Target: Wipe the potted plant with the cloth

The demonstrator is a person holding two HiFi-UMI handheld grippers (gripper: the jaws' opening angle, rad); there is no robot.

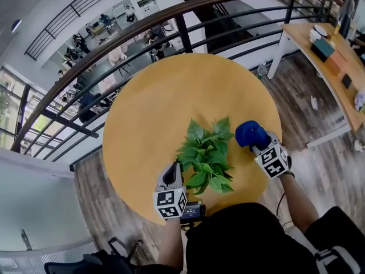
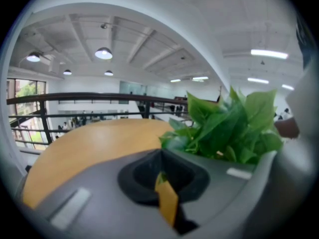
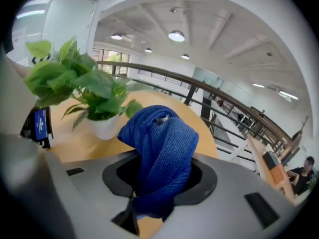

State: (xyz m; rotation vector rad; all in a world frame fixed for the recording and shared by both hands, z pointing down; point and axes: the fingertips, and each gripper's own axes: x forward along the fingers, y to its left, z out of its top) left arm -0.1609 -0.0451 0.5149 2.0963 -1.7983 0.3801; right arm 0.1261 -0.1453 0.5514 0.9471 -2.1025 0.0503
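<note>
Right gripper (image 1: 260, 146) jaws grasp the cloth (image 1: 251, 134) beside the potted plant (image 1: 205, 154); left gripper (image 1: 173, 170) jaws seem clenched.

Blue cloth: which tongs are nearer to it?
Right. The right tongs grip the blue cloth; the left tongs sit across the potted plant from it.

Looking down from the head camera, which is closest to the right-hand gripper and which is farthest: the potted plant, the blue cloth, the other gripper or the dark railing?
1. blue cloth: clamped in the right gripper itself.
2. potted plant: just to its left.
3. left gripper: beyond the plant, at the near edge of the table.
4. dark railing: past the far edge.
</note>
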